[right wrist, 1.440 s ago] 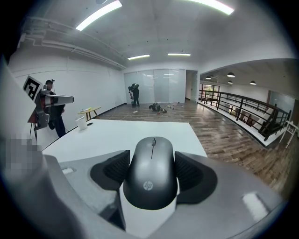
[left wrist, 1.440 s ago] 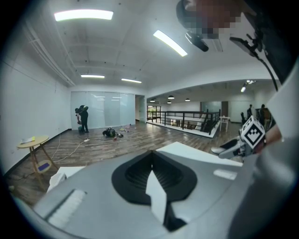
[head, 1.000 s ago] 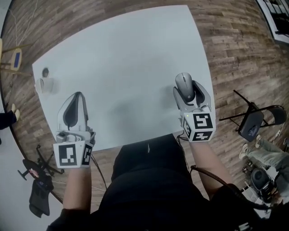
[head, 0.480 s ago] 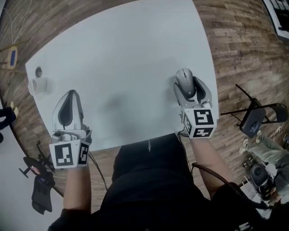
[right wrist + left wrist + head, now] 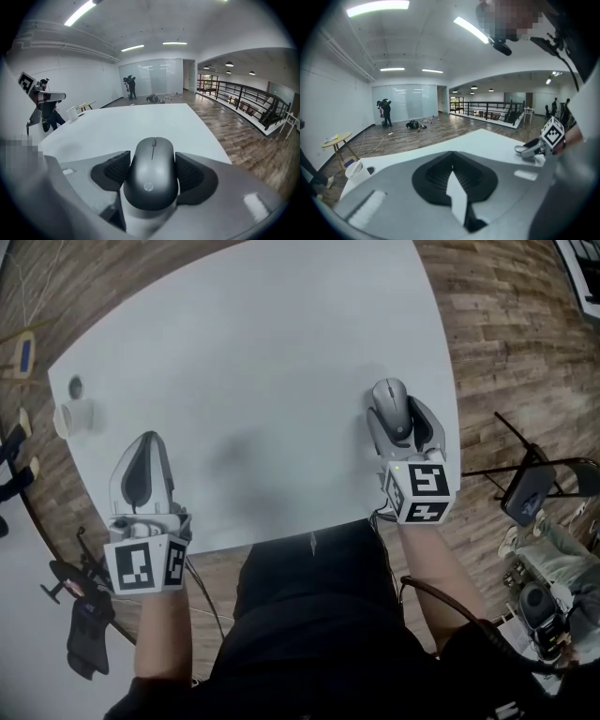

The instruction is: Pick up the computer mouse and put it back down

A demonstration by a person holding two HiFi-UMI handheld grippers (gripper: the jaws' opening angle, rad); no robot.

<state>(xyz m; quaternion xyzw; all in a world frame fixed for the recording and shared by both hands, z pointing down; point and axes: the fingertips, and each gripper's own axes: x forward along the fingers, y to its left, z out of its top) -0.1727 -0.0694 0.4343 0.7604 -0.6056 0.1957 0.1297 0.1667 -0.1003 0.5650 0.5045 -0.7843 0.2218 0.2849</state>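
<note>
A dark grey computer mouse point(image 5: 389, 399) sits between the jaws of my right gripper point(image 5: 397, 412), near the right edge of the white table point(image 5: 262, 343). In the right gripper view the black pads point(image 5: 111, 170) press on both sides of the mouse point(image 5: 151, 183), so the right gripper point(image 5: 152, 161) is shut on it. Whether the mouse touches the table I cannot tell. My left gripper point(image 5: 148, 450) hovers over the table's near left part, shut and empty; its pads point(image 5: 436, 174) meet in the left gripper view.
A white cup point(image 5: 73, 416) and a small dark object point(image 5: 75, 385) stand at the table's left edge. A folding chair point(image 5: 530, 488) stands on the wooden floor to the right. A person stands far off by the glass wall point(image 5: 131, 86).
Both grippers have sunk a little toward the table. The mouse stays between the right jaws, and the left jaws stay closed.
</note>
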